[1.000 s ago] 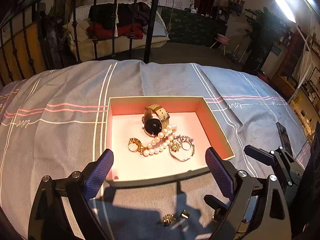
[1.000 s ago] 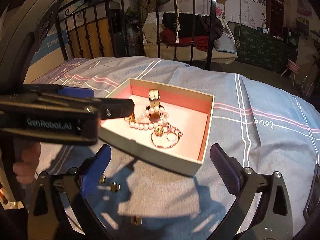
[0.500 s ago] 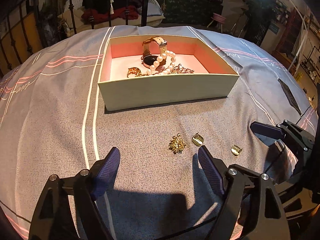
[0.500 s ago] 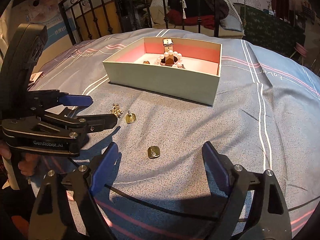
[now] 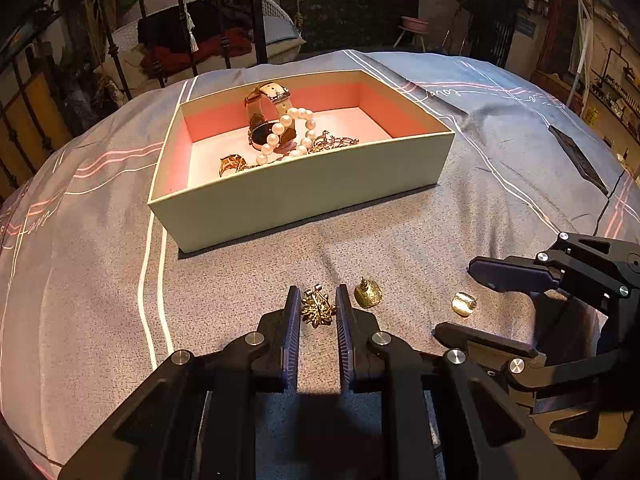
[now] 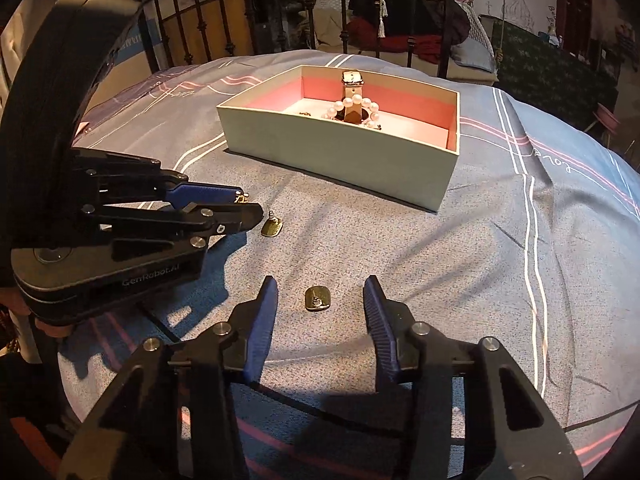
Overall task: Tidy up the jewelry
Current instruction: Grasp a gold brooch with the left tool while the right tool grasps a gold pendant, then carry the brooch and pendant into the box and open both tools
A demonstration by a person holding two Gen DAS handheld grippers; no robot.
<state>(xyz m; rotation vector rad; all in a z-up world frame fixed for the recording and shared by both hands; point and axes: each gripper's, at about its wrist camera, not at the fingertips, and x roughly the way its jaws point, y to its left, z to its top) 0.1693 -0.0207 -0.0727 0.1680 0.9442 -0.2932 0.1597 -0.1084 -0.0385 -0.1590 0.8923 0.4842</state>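
From the left wrist camera, the left gripper is down low over the grey-blue bedspread with white and pink stripes, and its jaws have just been closing: the blue ribbed pads now stand tight on either side of the small gold leaf-shaped brooch, clenched on it where it lies on the cover. Just right of that sits a gold oval earring with a post, and further right a second gold oval earring, which lies between the dark jaws of the right gripper coming in from the right edge. Beyond them, toward the head of the bed, the pale green cardboard box with a pink lining holds a beige-strapped wristwatch, a white pearl bracelet and some gold chain pieces. Over to the right wrist camera: the right gripper has its jaws half apart and they have just been closing too, but the pads are clear of the flat gold earring lying on the bedspread between them, so nothing is grasped yet. At the left edge the left gripper pinches the brooch, only a sliver of gold showing, with the other earring just beside its tip. The box stands further back, well apart from the loose pieces.
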